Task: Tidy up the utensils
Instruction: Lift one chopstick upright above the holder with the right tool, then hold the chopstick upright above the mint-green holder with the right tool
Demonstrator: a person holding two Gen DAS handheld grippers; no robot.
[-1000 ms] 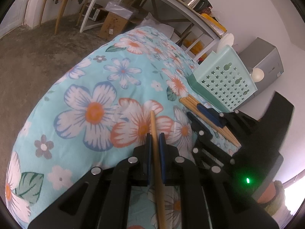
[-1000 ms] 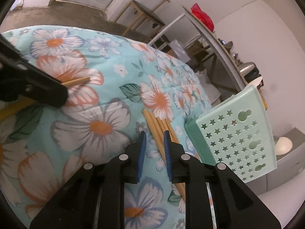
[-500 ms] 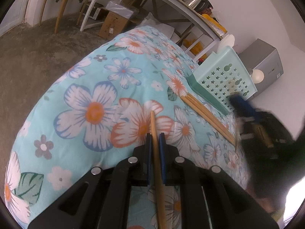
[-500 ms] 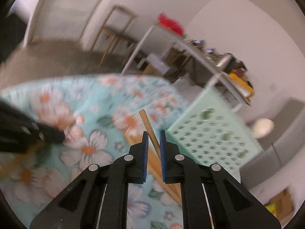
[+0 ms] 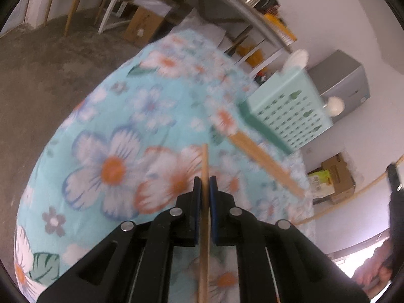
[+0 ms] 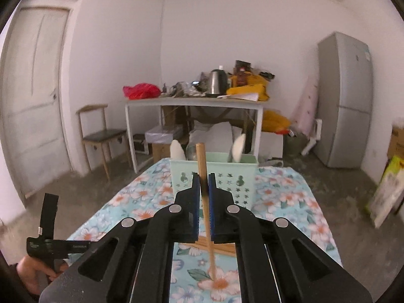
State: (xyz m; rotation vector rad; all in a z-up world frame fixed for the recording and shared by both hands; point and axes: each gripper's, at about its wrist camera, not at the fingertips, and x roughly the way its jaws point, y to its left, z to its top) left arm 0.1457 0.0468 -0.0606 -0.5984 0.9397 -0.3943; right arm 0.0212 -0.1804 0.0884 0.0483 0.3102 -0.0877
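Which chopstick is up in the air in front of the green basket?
The chopstick pinched in the right gripper. It stands nearly upright before the green basket, while the other chopsticks lie flat on the flowery cloth.

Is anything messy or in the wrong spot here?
Yes. A bunch of loose chopsticks lies flat on the flowery cloth beside the green basket, not standing inside it with the white spoons. Each gripper holds one chopstick, so sorting isn't finished. Nothing looks spilled or broken.
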